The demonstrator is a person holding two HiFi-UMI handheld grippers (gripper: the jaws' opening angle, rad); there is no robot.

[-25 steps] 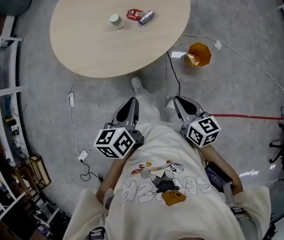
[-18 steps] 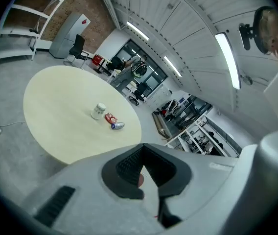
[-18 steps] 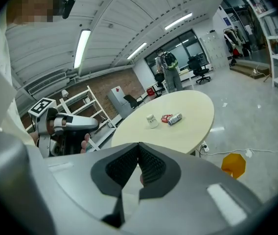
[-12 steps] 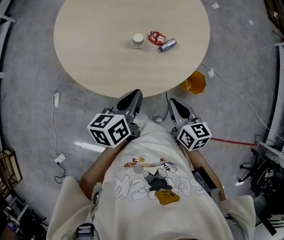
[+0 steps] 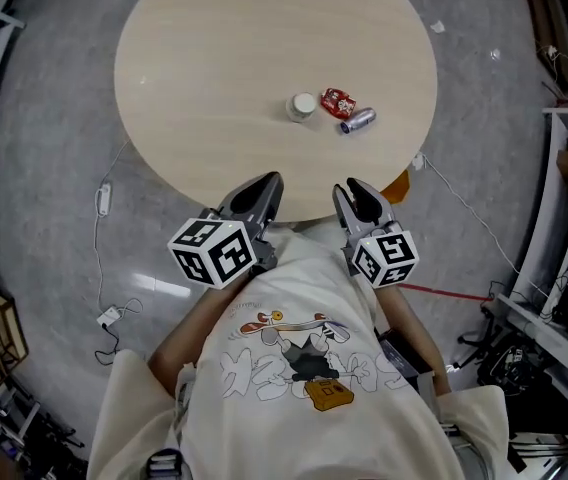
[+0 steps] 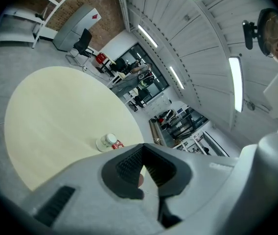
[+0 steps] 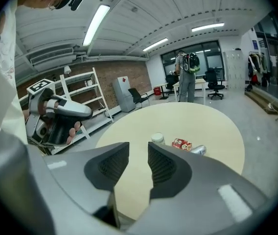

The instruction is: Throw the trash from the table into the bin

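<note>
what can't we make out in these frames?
Head view: the bin lies mostly under the table edge, so its inside is unseen.
All views: the white container is too small to tell cup from jar.
All views: the print on the red wrapper is too small to read.
Left gripper view: the can is hidden behind the left gripper.
</note>
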